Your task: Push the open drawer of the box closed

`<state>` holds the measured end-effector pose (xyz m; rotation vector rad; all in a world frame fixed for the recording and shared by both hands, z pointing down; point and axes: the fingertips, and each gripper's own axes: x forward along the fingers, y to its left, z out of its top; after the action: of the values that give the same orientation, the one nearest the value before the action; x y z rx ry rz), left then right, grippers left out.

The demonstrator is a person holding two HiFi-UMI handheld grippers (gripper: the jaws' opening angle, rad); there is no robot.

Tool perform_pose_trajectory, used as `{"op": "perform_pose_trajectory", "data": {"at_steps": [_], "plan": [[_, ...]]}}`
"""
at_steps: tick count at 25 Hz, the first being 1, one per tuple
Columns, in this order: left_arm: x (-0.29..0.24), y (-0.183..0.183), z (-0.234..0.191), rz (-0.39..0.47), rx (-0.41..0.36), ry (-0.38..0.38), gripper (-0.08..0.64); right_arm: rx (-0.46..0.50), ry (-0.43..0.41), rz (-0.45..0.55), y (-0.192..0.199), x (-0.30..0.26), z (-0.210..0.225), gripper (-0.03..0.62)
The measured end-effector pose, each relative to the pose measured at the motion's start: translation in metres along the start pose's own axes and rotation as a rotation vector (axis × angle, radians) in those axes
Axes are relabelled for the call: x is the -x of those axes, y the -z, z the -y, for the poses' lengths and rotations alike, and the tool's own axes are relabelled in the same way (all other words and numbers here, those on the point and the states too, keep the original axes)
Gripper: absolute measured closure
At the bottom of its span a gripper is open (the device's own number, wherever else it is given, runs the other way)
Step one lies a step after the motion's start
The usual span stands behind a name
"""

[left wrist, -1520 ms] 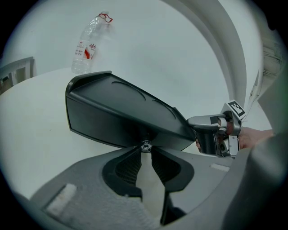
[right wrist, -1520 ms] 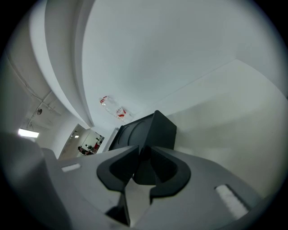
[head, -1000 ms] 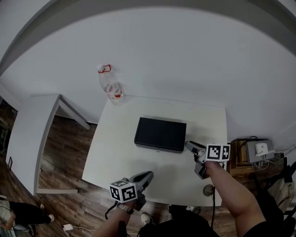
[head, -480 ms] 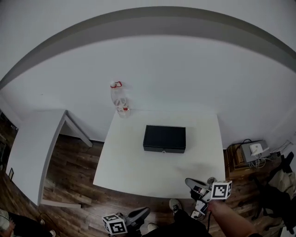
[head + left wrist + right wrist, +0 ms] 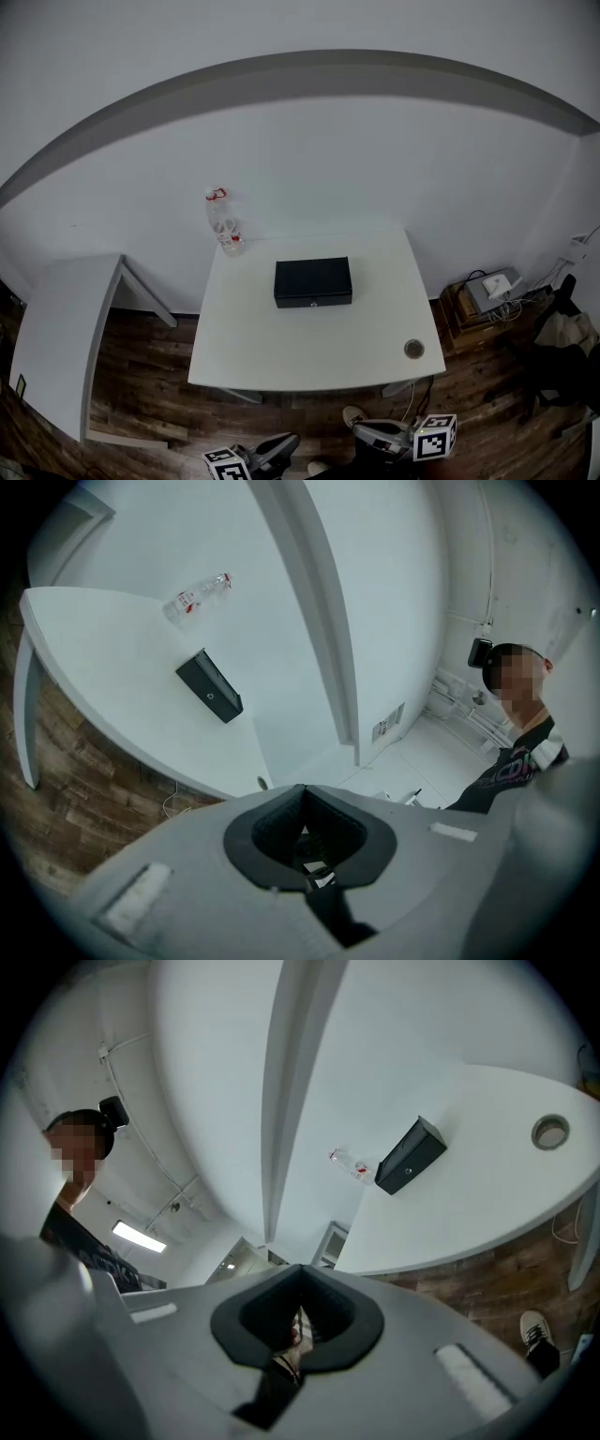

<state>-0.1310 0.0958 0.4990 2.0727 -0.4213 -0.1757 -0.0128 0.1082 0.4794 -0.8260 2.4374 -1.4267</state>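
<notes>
The black box (image 5: pixel 313 282) sits at the centre of the frame, on the far half of the white table (image 5: pixel 281 361), with its drawer (image 5: pixel 314 300) apparently flush with the front face and no gap visible. Both tools have pulled well away from it. A second ago the right gripper (image 5: pixel 362 430) hovered just beside the box's front right corner; now it and the left gripper (image 5: pixel 289 441) hang at the bottom edge of the frame, clear of the table's near edge. In both gripper views the jaws are pressed together with nothing between them. A plastic bottle (image 5: pixel 225 223) stands at the table's upper left corner and a round cable hole (image 5: pixel 413 349) lies lower right. The retreat suggests the push is finished and the task is likely complete.
</notes>
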Motion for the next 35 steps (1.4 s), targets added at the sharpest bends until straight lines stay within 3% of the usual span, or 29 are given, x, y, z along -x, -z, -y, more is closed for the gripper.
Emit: {"op": "perform_pose_trajectory", "data": {"at_steps": [8, 15, 21, 35], "plan": [[0.013, 0.031, 0.021, 0.007, 0.019, 0.025, 0.561, -0.016, -0.008, -0.01, 0.04, 0.017, -0.013, 0.589], [0.021, 0.025, 0.026, 0.03, -0.03, 0.007, 0.561, 0.011, -0.022, -0.012, 0.038, 0.015, -0.021, 0.589], [0.027, 0.024, 0.023, 0.08, 0.014, 0.005, 0.561, 0.015, -0.035, -0.035, 0.042, 0.009, -0.022, 0.589], [0.023, 0.016, 0.019, 0.084, 0.004, 0.011, 0.561, 0.001, -0.018, -0.037, 0.039, 0.003, -0.019, 0.589]]}}
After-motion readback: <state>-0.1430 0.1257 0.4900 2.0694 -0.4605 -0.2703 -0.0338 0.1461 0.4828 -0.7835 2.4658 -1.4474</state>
